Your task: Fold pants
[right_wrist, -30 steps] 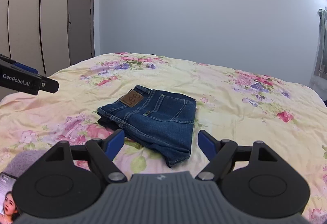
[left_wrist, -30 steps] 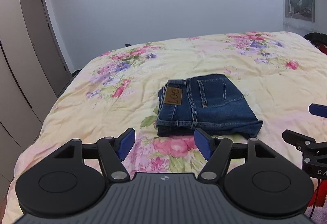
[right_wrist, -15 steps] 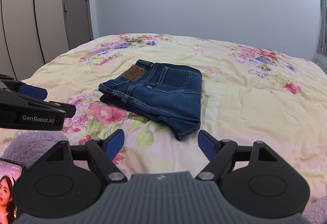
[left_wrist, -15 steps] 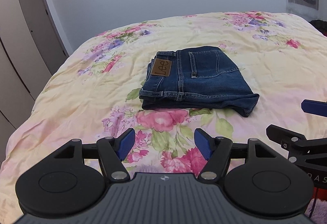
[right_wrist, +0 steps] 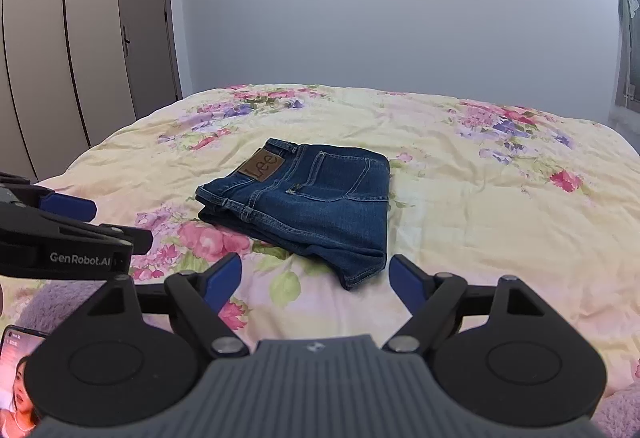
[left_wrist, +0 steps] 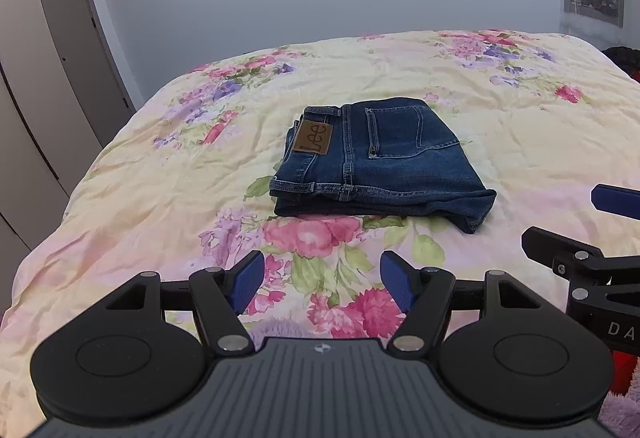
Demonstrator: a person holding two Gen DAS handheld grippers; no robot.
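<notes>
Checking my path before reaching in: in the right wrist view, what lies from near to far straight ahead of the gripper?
Right gripper, open → folded jeans on the floral bedspread → bare wall.

The left gripper has matte black linkage arms with silver pivot screws, two round black discs at 7 and 5 o'clock, a ribbed grey housing at 6 o'clock with a small emblem, and ribbed blue fingers. The right gripper is built alike. From the right wrist view, white "GenRobot.AI" lettering marks the left gripper at 9 o'clock.
</notes>
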